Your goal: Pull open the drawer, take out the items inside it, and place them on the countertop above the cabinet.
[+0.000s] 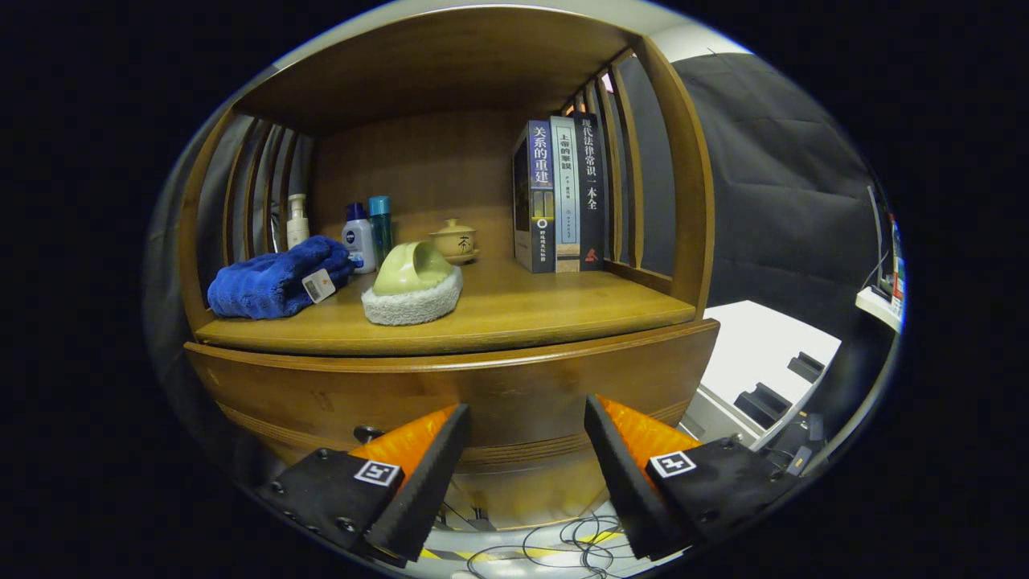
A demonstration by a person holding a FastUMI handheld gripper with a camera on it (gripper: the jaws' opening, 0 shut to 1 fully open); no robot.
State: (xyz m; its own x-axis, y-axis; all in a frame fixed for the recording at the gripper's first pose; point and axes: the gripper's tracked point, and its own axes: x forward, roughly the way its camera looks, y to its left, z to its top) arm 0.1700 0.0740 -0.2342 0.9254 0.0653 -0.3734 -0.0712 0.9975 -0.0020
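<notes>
The wooden cabinet's drawer front [338, 394] stands flush and closed just ahead of my fingers. A small dark knob [366, 433] peeks out beside the left finger, partly hidden by it. My gripper [526, 406] is open, nothing between its fingers, with the tips close to the drawer's lower edge. Above the drawer lies the countertop [563, 310]. On it sit a folded blue towel [273, 281] with a tag and a green scrubber on a white fluffy base [412, 289]. The drawer's inside is hidden.
At the back of the countertop stand a white pump bottle [297, 219], two small bottles [368, 233], a lidded tea cup [455, 240] and three upright books [563, 193]. Slatted sides wall in the shelf. Cables [563, 543] lie on the floor below; a white table [764, 354] is right.
</notes>
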